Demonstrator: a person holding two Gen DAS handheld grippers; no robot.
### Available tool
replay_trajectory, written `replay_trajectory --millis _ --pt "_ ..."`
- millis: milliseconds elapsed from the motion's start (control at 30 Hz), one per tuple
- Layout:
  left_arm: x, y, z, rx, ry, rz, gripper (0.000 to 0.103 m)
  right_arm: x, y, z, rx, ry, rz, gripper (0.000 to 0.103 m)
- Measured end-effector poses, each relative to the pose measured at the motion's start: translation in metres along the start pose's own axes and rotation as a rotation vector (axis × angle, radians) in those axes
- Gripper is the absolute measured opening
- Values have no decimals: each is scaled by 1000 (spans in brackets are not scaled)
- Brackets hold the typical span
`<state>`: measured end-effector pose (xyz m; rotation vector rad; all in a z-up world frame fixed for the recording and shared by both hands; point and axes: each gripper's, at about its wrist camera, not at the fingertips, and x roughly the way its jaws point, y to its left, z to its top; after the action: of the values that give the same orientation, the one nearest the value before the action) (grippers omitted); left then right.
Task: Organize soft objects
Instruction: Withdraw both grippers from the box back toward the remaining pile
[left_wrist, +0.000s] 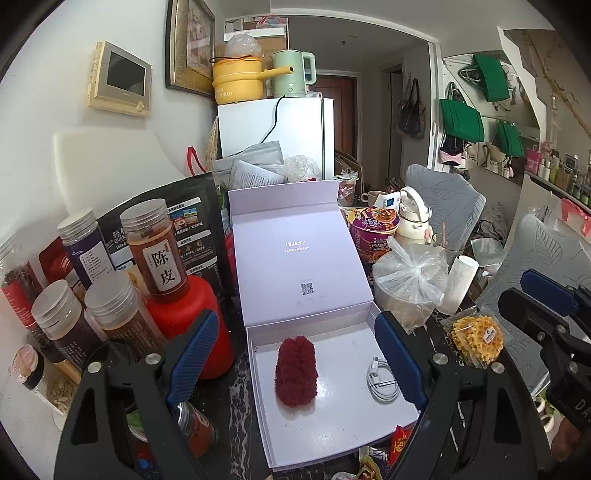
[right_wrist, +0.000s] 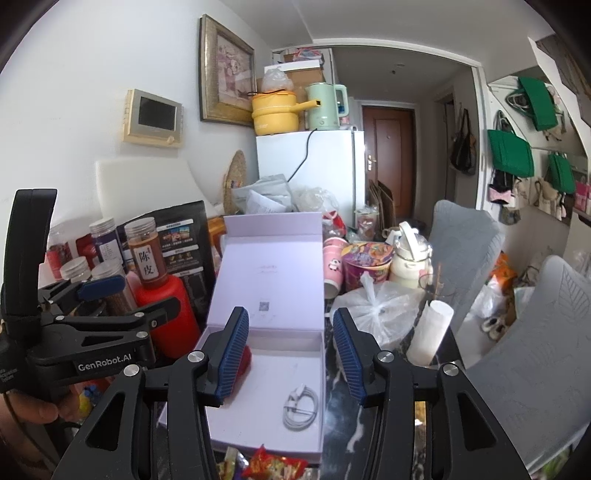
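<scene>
The red plush (left_wrist: 296, 373) lies in the tray of the open white box (left_wrist: 332, 424), toward the tray's left side and nearer its back wall than its front edge. That reads as the soft thing put where it belongs, with the box serving as the container for sorting. A coiled white cable (left_wrist: 382, 380) lies at the tray's right side, apart from the plush. The lid (left_wrist: 295, 251) stands open, leaning back from the rear hinge, so the tray is reachable from above and from the front.

The box sits on a crowded dark surface (left_wrist: 236, 424). Jars (left_wrist: 155, 247) and a red bottle (left_wrist: 192, 325) crowd its left edge, and a knotted plastic bag (left_wrist: 410, 280) sits at its right. This leaves the front edge as the only free approach.

The left gripper (left_wrist: 295, 362) points down at the tray from the front, its fingers wide apart with nothing between them; the plush merely shows through the gap below. The right gripper (right_wrist: 291, 358) hangs over the tray's right half, tilted gently down, its fingers part open and empty. In its view the plush (right_wrist: 245, 360) peeks from behind its left finger, and the cable (right_wrist: 301, 408) lies just below. A hand (right_wrist: 26, 410) holds the left gripper's handle at the lower left corner. Both grippers look clear of the box, so the placing seems done.
</scene>
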<state>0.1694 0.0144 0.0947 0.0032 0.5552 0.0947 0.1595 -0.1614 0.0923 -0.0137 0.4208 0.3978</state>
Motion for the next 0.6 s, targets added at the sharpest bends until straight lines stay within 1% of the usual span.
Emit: replay_trajectory --millis 100,200,333,367,567,600 --pt "-12 0 -5 -1 -9 -4 87 -10 4 -5 0 2 2 48" --pt "-23 1 -11 0 -17 -8 88 -21 9 -11 -2 -1 5 51" --pt "-35 1 -20 5 -21 -17 98 -31 15 -19 -2 3 8 52" --pt "-39 1 -22 6 -25 -20 98 -34 16 -23 1 6 7 52" --pt "-52 -3 -35 30 -10 -40 98 -44 16 -36 34 26 -3 59" --pt "-53 -3 -37 33 -8 -45 98 -46 16 -39 43 29 -8 63"
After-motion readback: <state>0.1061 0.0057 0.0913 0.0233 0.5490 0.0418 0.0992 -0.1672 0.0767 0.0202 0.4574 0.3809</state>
